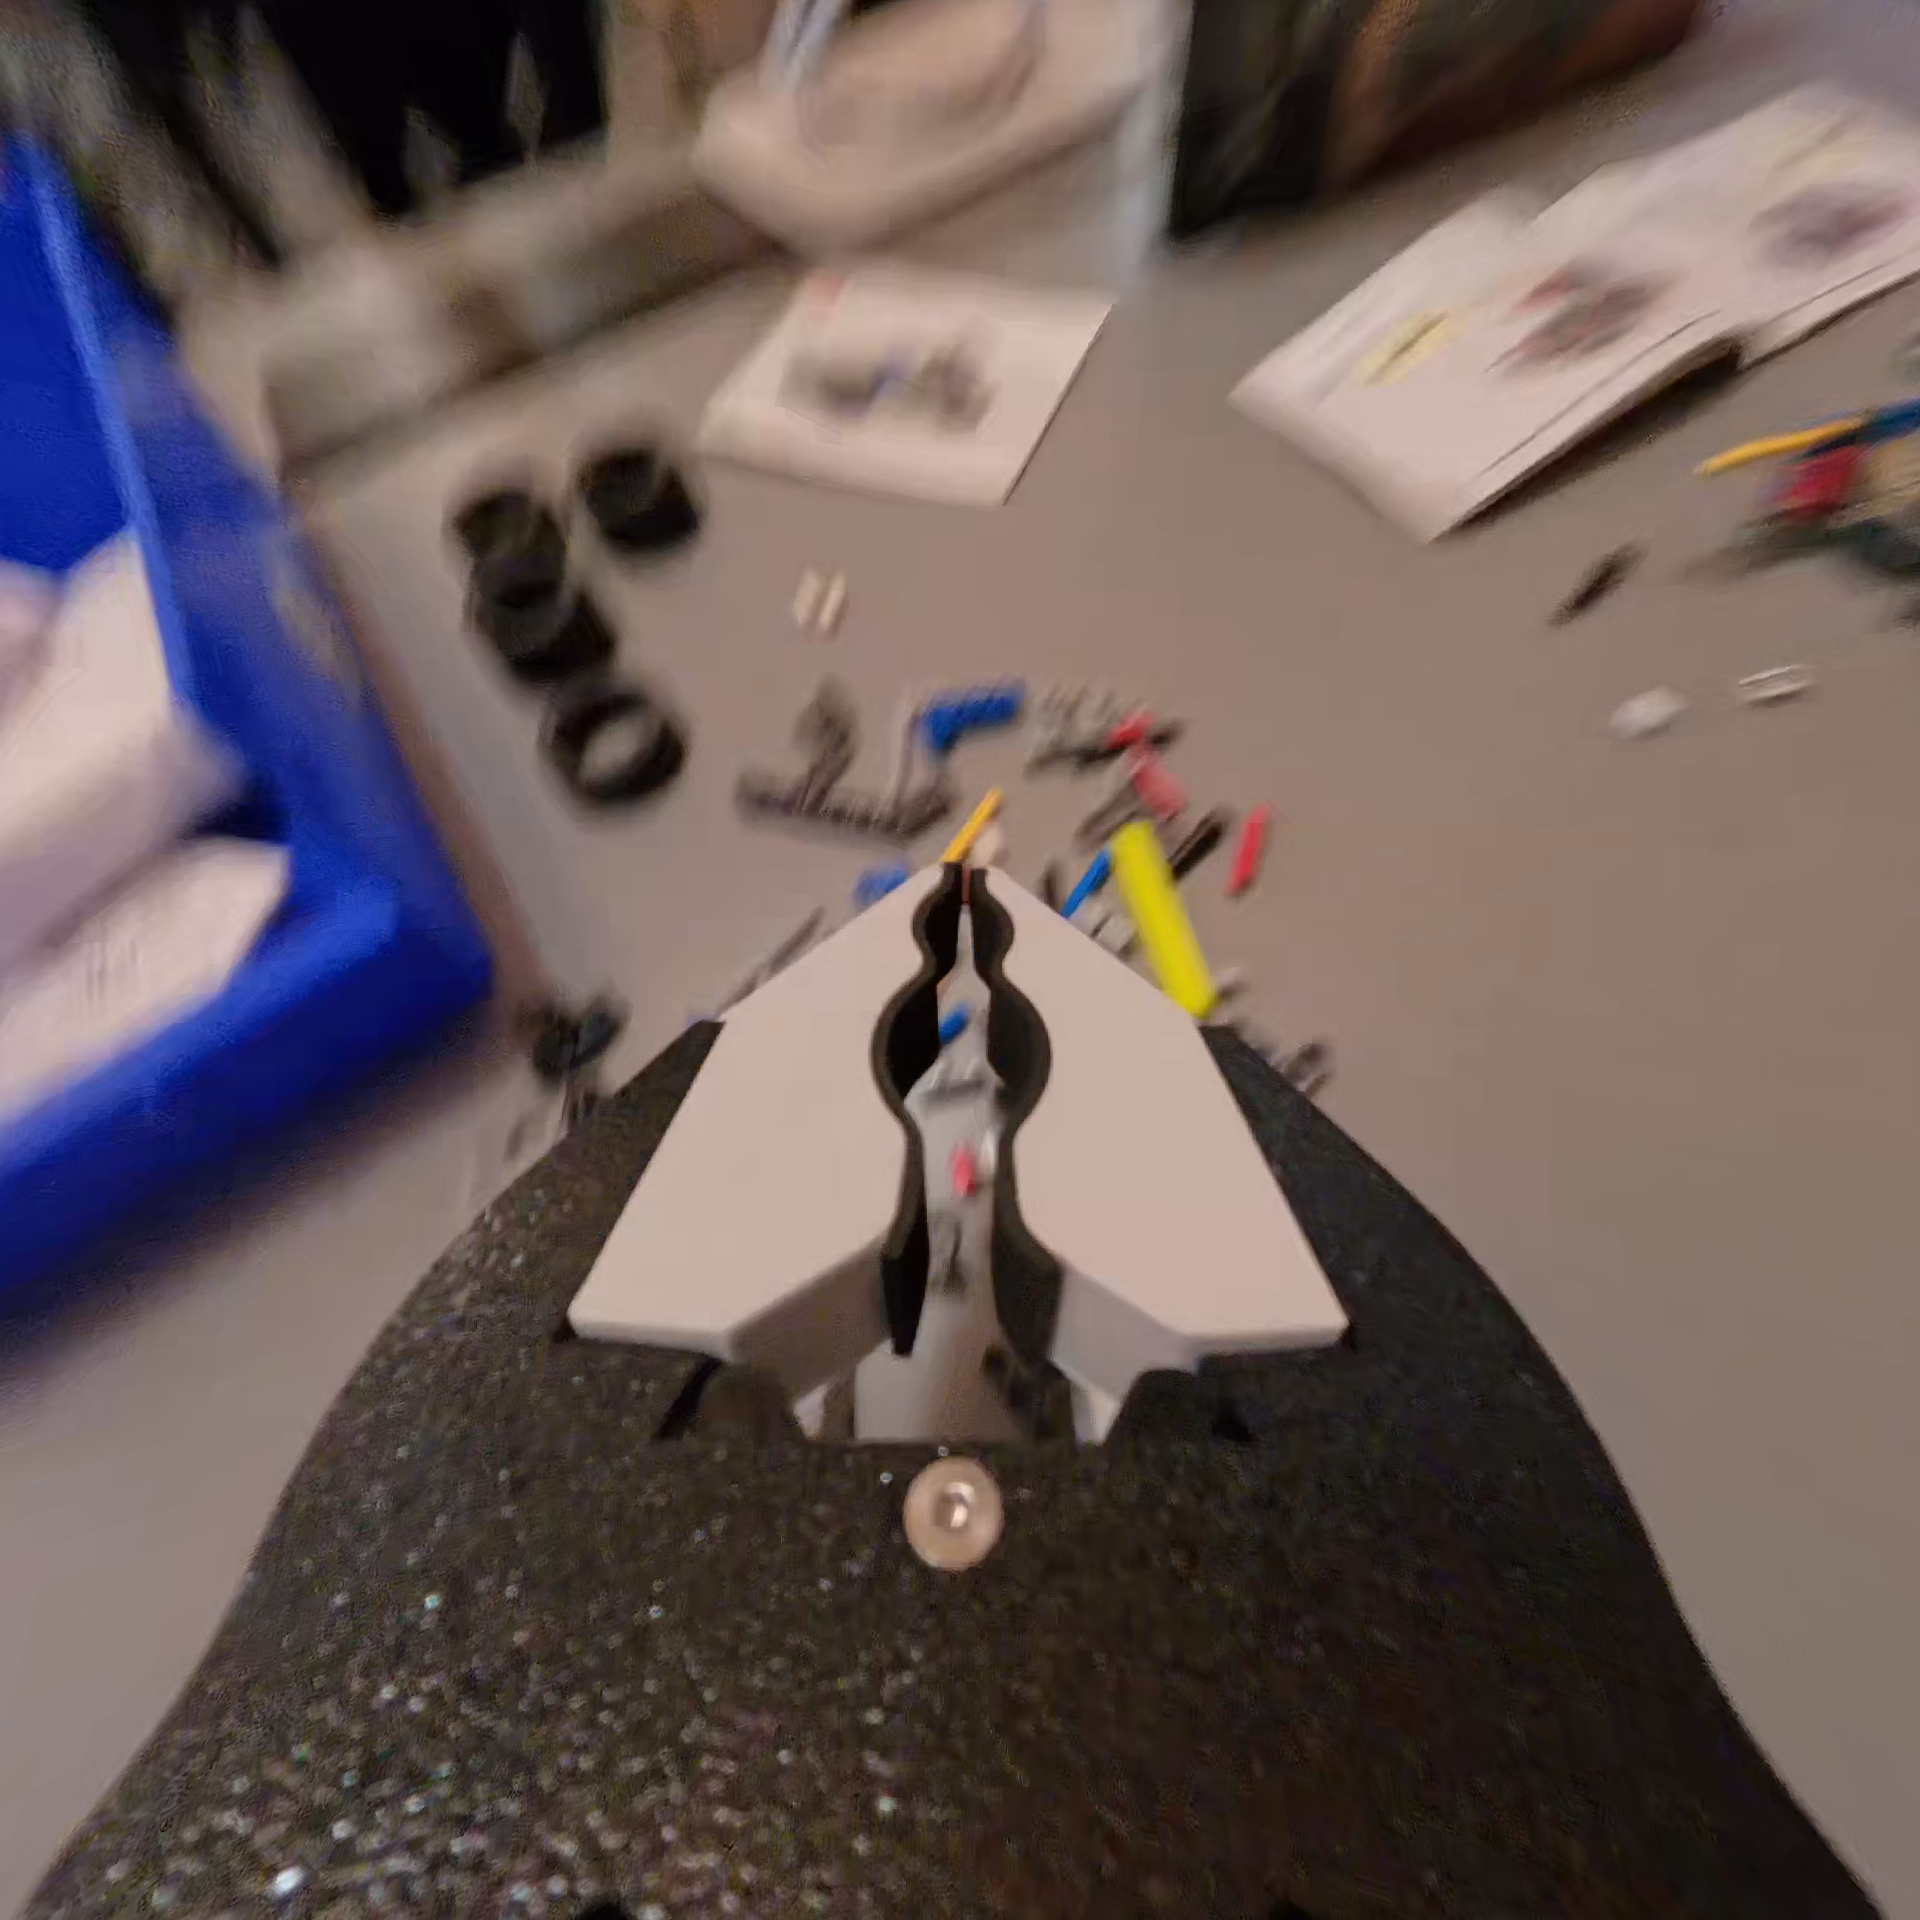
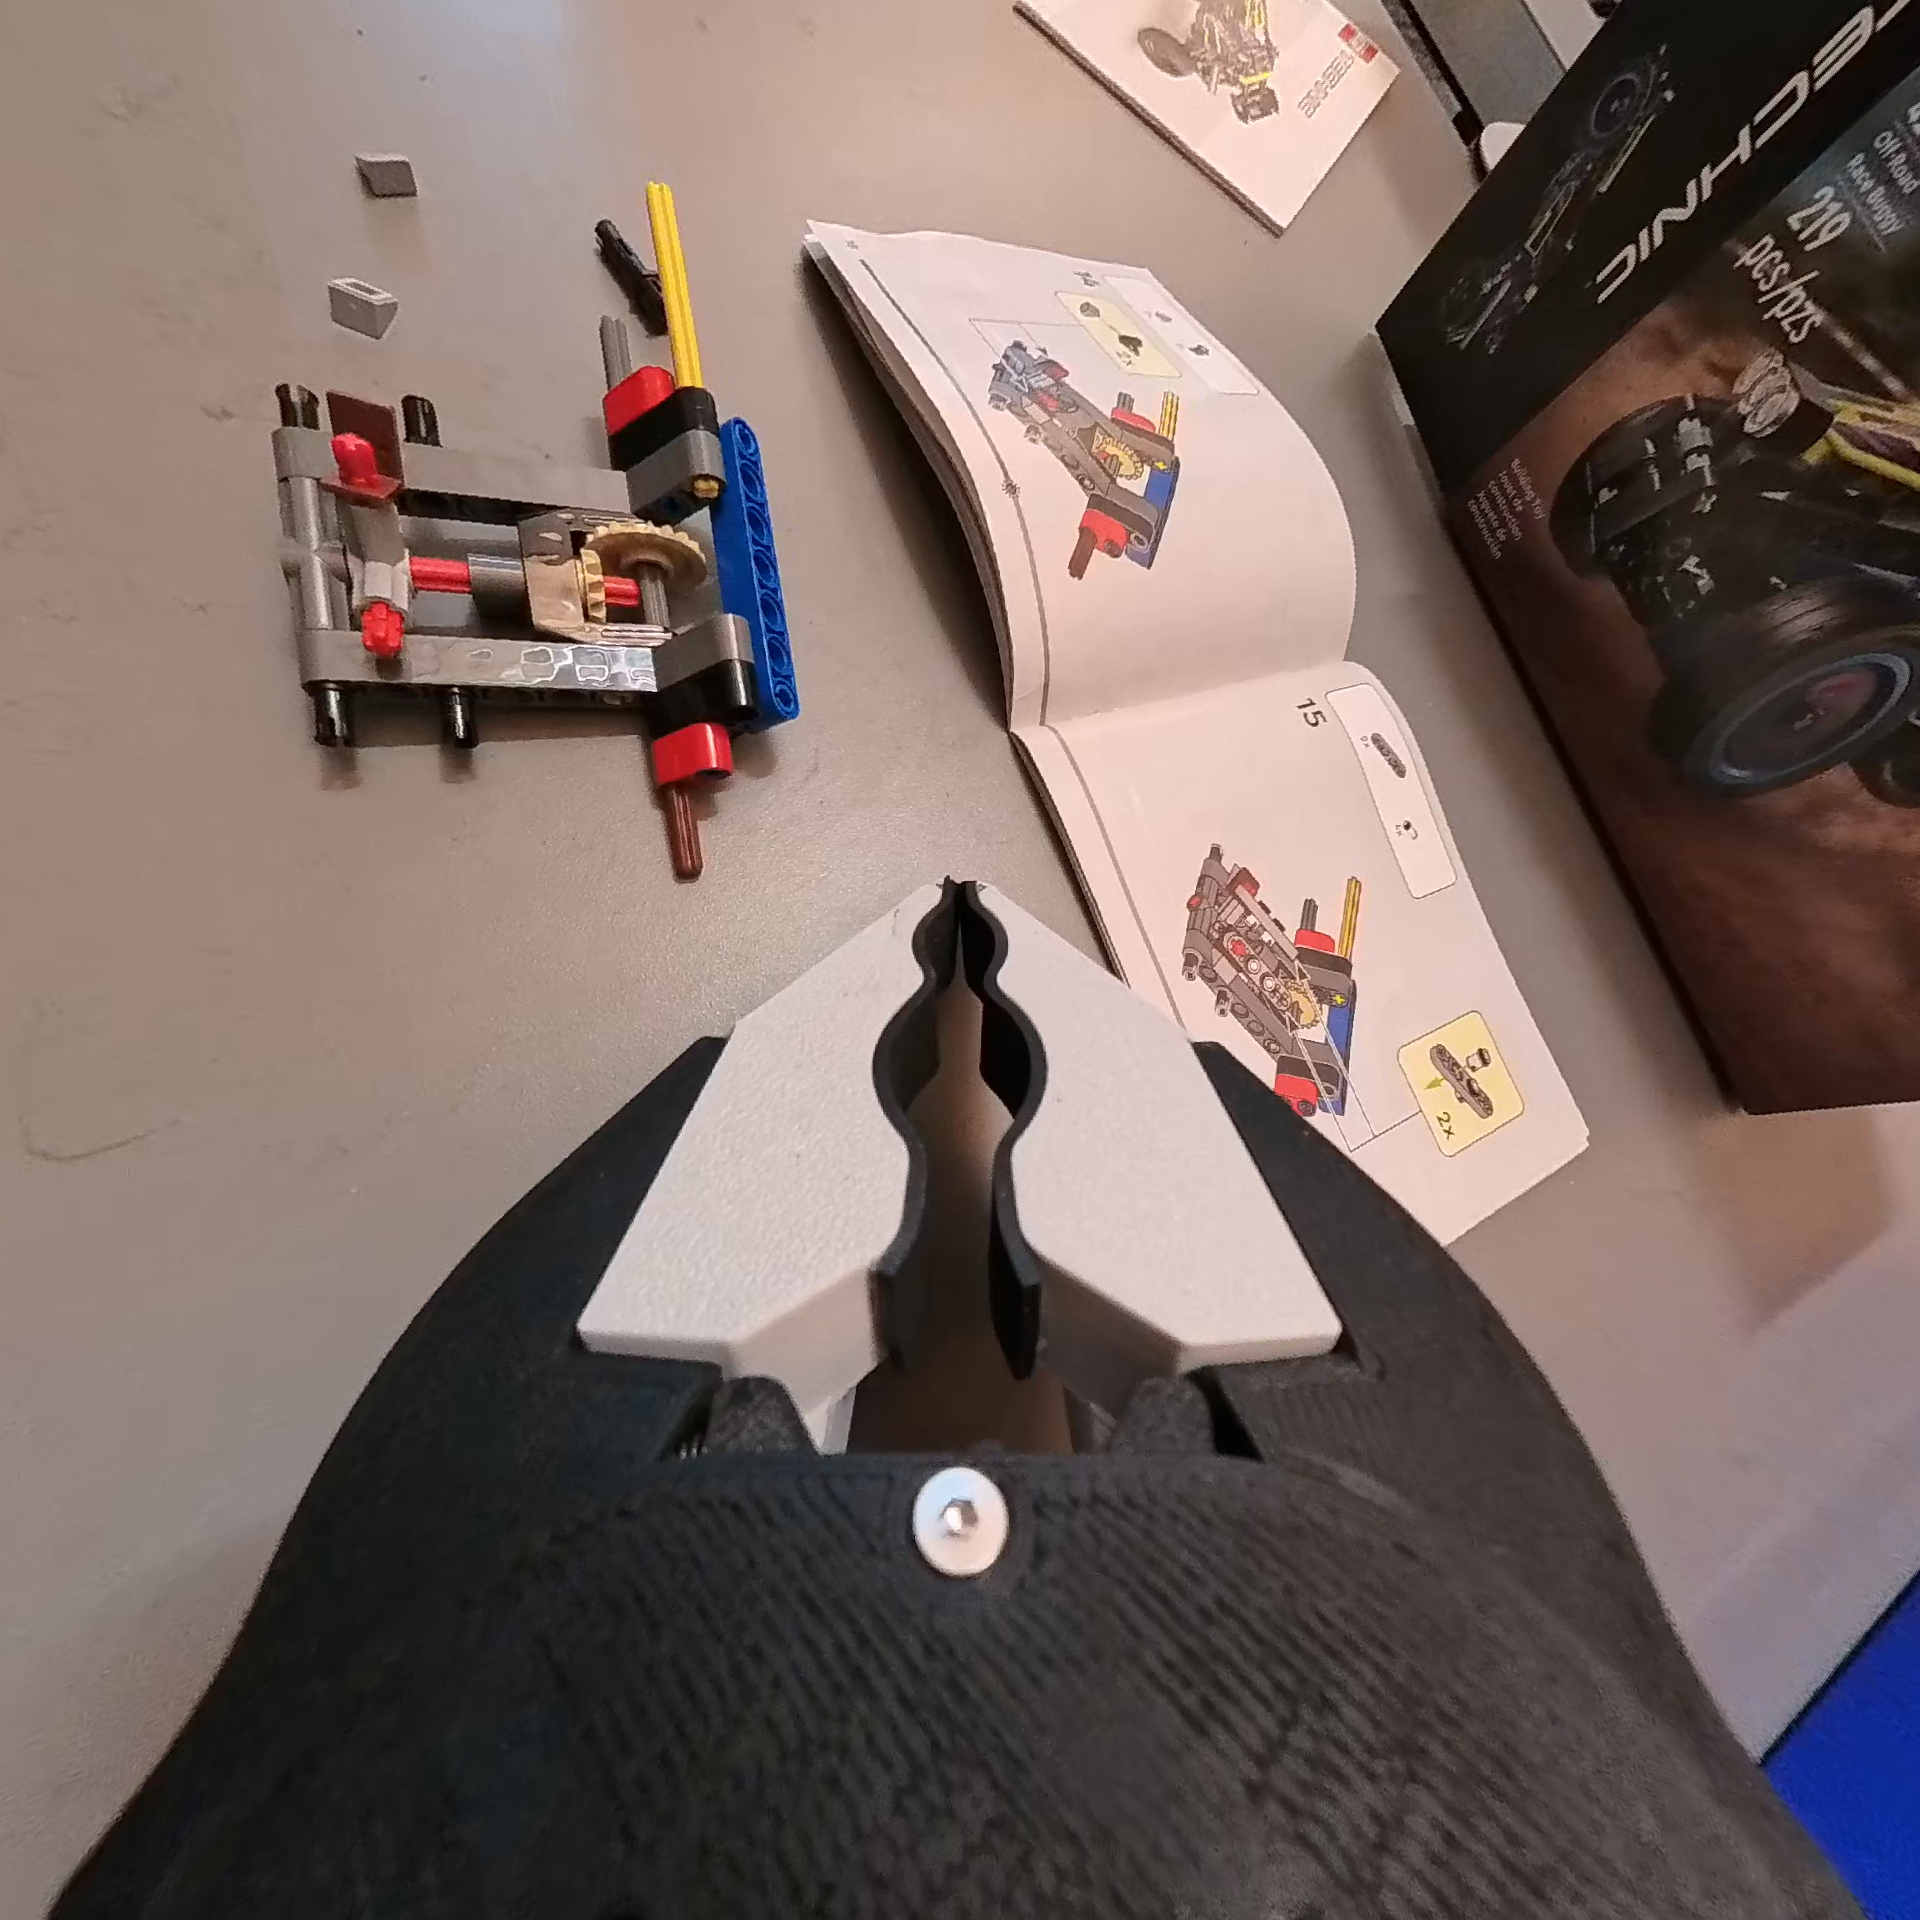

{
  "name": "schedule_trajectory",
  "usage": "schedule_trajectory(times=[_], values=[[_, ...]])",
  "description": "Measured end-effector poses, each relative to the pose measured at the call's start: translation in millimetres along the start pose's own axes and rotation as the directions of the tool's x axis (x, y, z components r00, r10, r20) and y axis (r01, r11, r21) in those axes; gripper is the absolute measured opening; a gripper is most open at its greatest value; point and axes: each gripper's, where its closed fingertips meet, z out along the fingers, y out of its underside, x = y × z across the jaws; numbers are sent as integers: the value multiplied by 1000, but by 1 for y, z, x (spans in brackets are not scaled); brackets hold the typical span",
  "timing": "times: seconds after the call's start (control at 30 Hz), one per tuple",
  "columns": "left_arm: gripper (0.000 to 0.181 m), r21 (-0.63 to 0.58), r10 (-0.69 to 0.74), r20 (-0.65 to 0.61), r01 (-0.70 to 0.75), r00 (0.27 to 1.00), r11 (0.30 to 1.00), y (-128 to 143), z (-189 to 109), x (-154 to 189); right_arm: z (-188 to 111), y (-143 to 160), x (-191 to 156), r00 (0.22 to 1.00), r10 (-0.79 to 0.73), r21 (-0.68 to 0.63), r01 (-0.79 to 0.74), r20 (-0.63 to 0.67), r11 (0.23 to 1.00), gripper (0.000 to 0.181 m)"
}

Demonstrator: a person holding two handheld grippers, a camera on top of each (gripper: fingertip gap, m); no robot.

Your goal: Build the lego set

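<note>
In the right wrist view the part-built grey chassis [image 2: 520, 582], with a blue beam, red bushes, tan gears and an upright yellow axle [image 2: 673, 281], lies on the grey table [image 2: 208, 1039]. My right gripper [image 2: 961, 888] is shut and empty, hovering below the chassis, beside the open instruction booklet [image 2: 1174, 623]. The left wrist view is blurred by motion. There my left gripper [image 1: 961, 878] is shut, and a thin yellow axle [image 1: 974, 824] sticks out of its tips, above a scatter of loose parts [image 1: 1039, 769]. The chassis shows blurred at the right edge [image 1: 1849, 488].
Black tyres [image 1: 582, 623], a yellow beam [image 1: 1158, 914] and a blue bin [image 1: 260, 727] are near the left gripper. The set's box [image 2: 1714, 520], a second booklet [image 2: 1216, 94], two small grey pieces [image 2: 364, 307] and a black pin [image 2: 629, 270] surround the chassis. The grippers' ends are close to 35 cm from one another. Measured from the fingertips, the black pin [image 2: 629, 270] is 15 cm or so from the right gripper and 20 cm from the left. The left camera catches it too, in the left wrist view [image 1: 1590, 588].
</note>
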Motion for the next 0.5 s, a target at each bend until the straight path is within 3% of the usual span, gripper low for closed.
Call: schedule_trajectory(times=[0.07, 0.17, 0.3, 0.4, 0.5], values=[[0, 257, 181, -91, -153, 979, 954, -43, -11, 33, 0, 0, 0, 1000, 2, 0, -2, 1, 1000, 0], [0, 516, 442, -83, -342, 893, 786, -88, -25, 90, -1, -1, 1, 1000, 21, 7, -21, 15, 1000, 7], [0, 617, 670, -21, -517, 742, 593, -116, -26, 163, -19, -31, -17, 989, 64, 143, -83, 130, 986, 28], [0, 656, 778, 20, -596, 628, 464, -126, -29, 213, -52, -79, -47, 964, -10, 334, -82, 265, 939, 27], [0, 699, 858, -18, -607, 513, 378, -127, -32, 260, -80, -105, -84, 885, -99, 425, -117, 454, 898, 31]])
